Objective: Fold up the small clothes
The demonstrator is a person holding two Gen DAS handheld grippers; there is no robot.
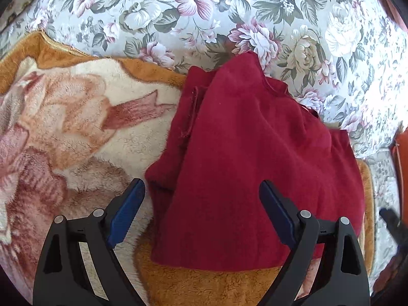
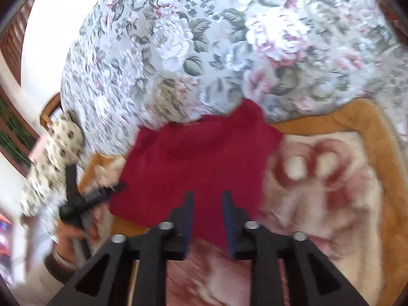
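Observation:
A dark red knitted garment (image 1: 242, 140) lies bunched and partly folded on a plush blanket, with its far end reaching onto the flowered bedspread. My left gripper (image 1: 201, 182) hovers over the garment's near edge. Its blue pads are spread wide and hold nothing. In the blurred right wrist view the same garment (image 2: 199, 158) lies ahead. My right gripper (image 2: 207, 193) is above its near corner, with a narrow gap between the fingers; the pads do not press on the cloth. The left gripper (image 2: 84, 196) shows at the left of that view, held by a hand in a spotted sleeve.
The plush blanket (image 1: 76, 127) has an orange border and a pink flower pattern and spreads left and in front of the garment. The flowered bedspread (image 1: 204, 12) covers the bed beyond. An orange-brown object (image 1: 403, 165) stands at the right edge.

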